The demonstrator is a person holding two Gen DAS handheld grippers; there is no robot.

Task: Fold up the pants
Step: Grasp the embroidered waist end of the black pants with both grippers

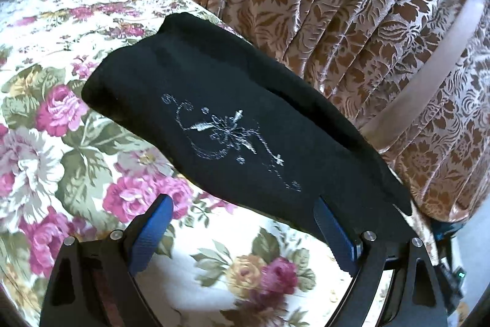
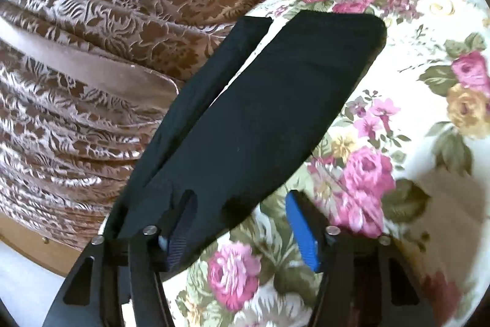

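Black pants [image 1: 214,100] with a silver embroidered flower lie on a floral bedspread [image 1: 55,124], folded lengthwise. In the left wrist view my left gripper [image 1: 245,210] is open, its blue fingers [image 1: 156,222] wide apart; the right finger sits at the near edge of the cloth. In the right wrist view the pants [image 2: 269,100] show two legs, one lying over the other. My right gripper [image 2: 242,204] is open; its left finger touches the near hem and its right blue finger [image 2: 301,232] is over the bedspread [image 2: 398,143].
A brown and pink floral curtain [image 1: 352,20] hangs along the bed's far side, close behind the pants, and shows in the right wrist view [image 2: 92,36]. A wooden edge [image 2: 36,247] shows below it.
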